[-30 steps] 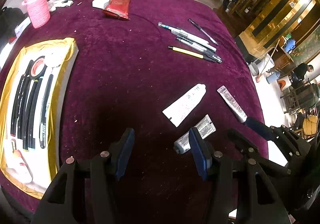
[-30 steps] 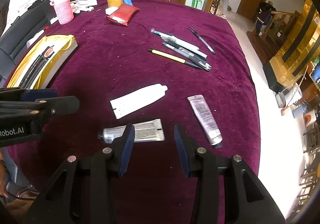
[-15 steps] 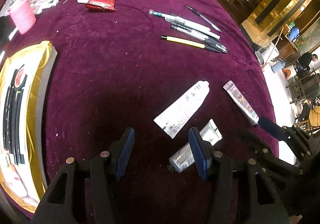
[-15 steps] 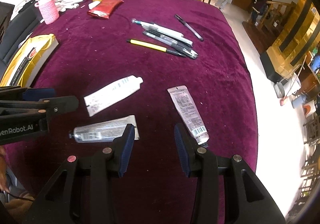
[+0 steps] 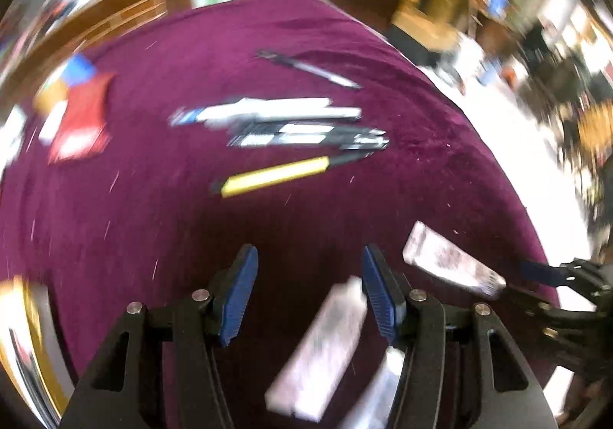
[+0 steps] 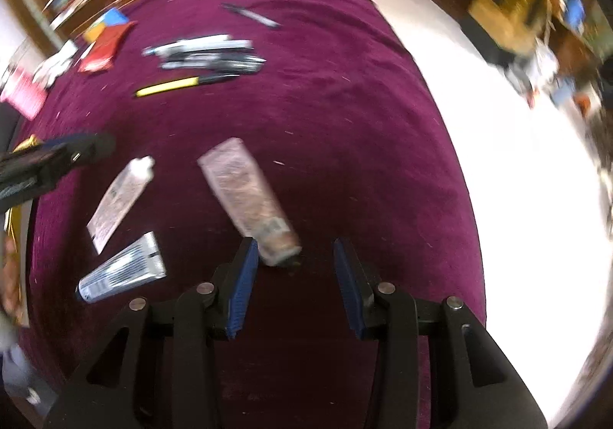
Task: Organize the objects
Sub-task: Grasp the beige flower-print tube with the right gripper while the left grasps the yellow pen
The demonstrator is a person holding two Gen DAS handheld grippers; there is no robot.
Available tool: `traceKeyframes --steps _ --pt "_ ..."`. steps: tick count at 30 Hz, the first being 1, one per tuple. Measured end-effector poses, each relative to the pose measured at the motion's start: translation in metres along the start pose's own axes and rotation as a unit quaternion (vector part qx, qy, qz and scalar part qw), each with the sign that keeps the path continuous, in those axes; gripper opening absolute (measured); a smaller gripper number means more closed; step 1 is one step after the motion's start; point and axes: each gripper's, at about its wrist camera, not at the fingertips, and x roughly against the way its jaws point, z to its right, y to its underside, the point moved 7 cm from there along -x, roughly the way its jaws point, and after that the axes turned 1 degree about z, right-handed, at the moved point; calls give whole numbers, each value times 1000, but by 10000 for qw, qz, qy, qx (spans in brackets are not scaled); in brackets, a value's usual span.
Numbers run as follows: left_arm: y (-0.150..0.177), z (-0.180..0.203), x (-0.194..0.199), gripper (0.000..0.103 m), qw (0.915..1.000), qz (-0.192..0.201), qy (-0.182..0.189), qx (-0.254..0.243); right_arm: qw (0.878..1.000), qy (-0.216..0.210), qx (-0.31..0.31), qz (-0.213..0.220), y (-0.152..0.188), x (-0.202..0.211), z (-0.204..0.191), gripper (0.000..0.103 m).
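On the purple counter nothing looks sorted yet: the left gripper, part-open and empty, hangs over the white tube, the right gripper, likewise empty, nears the pinkish tube, and pens lie loose beyond.

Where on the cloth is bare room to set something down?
Bare cloth lies right of the pinkish tube up to the table edge, and between the yellow pen and the tubes. Crowded: the pen cluster and the white tube beside the silver tube.
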Motion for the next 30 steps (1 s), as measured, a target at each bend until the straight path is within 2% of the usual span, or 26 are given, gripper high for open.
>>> traceKeyframes --steps 3,6,9,12,13,15,18,24,30 --pt "-26 3 -27 49 9985 -104 -51 -530 9999 -18 -158 9 7 3 10 39" --pt "-41 2 -46 49 9967 -204 -119 -775 9996 -59 -263 20 14 6 19 39" --pt "-47 -1 -60 50 9947 -273 -222 -966 9992 -104 -364 90 19 12 26 39" --pt "-47 -2 -62 49 9956 -363 -113 -855 9989 -166 -423 146 19 16 31 39" --pt "-46 -1 -61 46 9955 -407 -100 -851 9988 -192 -432 156 18 17 32 39" --pt "-41 3 -55 17 9950 -468 0 -882 9986 -232 -452 150 15 15 31 39" --pt "-30 7 -48 7 9942 -579 138 -896 9985 -323 -436 107 10 12 27 39" --pt "-18 6 -39 6 9951 -549 177 -797 9983 -505 -283 22 3 2 14 39" --pt "-20 14 -44 9 9966 -298 -102 -761 9982 -588 -57 94 -16 -1 5 39"
